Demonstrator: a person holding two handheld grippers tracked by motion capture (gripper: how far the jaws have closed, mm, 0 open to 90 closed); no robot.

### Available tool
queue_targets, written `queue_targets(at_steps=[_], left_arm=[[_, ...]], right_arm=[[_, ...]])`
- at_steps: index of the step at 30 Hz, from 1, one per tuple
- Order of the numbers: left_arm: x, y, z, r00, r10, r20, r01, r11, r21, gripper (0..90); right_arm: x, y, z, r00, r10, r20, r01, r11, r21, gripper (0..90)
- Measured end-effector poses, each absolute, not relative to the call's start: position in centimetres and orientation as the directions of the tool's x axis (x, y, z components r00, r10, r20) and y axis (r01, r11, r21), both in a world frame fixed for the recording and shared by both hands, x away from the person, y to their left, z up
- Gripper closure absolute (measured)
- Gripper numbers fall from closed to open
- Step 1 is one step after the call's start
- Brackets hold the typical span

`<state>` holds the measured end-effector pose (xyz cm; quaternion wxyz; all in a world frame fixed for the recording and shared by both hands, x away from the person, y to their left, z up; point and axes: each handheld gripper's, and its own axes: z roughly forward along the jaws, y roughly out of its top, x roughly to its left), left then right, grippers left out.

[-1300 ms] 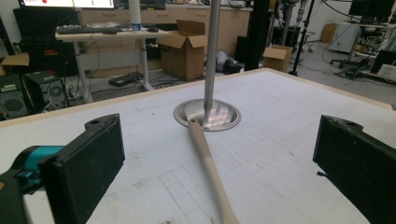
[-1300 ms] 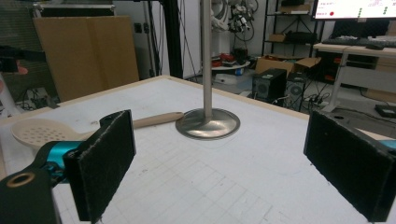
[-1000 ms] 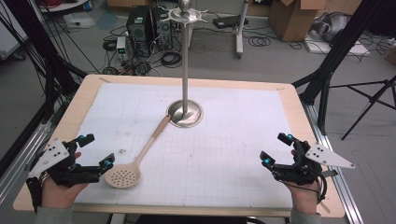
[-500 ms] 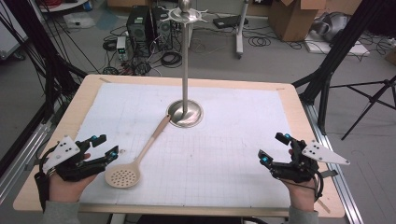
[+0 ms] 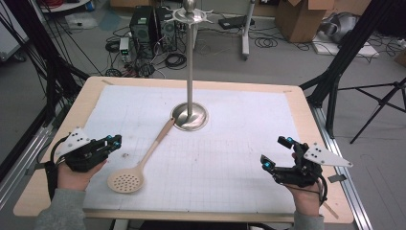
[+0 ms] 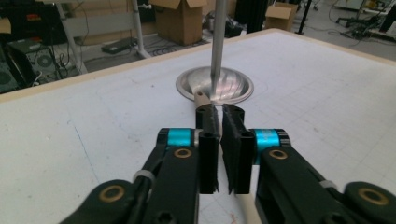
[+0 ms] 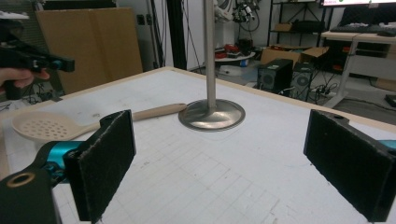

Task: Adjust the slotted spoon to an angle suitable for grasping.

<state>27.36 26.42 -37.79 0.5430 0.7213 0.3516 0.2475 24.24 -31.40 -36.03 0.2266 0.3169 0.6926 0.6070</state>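
Left gripper [image 5: 113, 142]: at the table's left edge, just left of the spoon; its black jaws have just been closing and now stand clenched with a thin slit between them, nothing pinched; in the left gripper view they point along the handle towards the stand
Slotted spoon [image 5: 139, 166]: pale beige plastic skimmer with a round perforated bowl, lying flat on the white gridded mat [image 5: 230, 158]; bowl near the front left, handle running diagonally up to the stand's base, tip touching or just beside it
Metal stand [image 5: 190, 115]: silver pole on a round dished base, upright at mid-table
Right gripper [image 5: 276, 153]: at the front right, well apart from the spoon, jaws spread wide, holding nothing
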Motion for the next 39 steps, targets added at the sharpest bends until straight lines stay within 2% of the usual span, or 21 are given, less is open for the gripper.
queue_targets(at_steps=[9,19,23,39], left_arm=[[30.1,25.9,-39.5,0.673,0.739,-0.023,0.265,-0.212,0.941,89.6],[31.8,25.0,-40.2,0.677,0.735,-0.020,0.288,-0.240,0.927,89.7],[32.7,24.2,-39.9,0.700,0.714,0.000,0.292,-0.285,0.913,89.6],[35.5,23.4,-41.0,0.656,0.752,-0.066,0.390,-0.263,0.882,89.7]], right_arm=[[24.1,-31.5,-36.0,-0.697,0.714,0.069,0.163,0.063,0.985,8.4],[24.2,-31.4,-36.0,-0.701,0.710,0.065,0.163,0.071,0.984,8.4],[24.2,-31.3,-36.0,-0.703,0.709,0.063,0.161,0.072,0.984,8.4],[24.1,-31.6,-36.0,-0.704,0.707,0.068,0.162,0.066,0.985,8.4]])
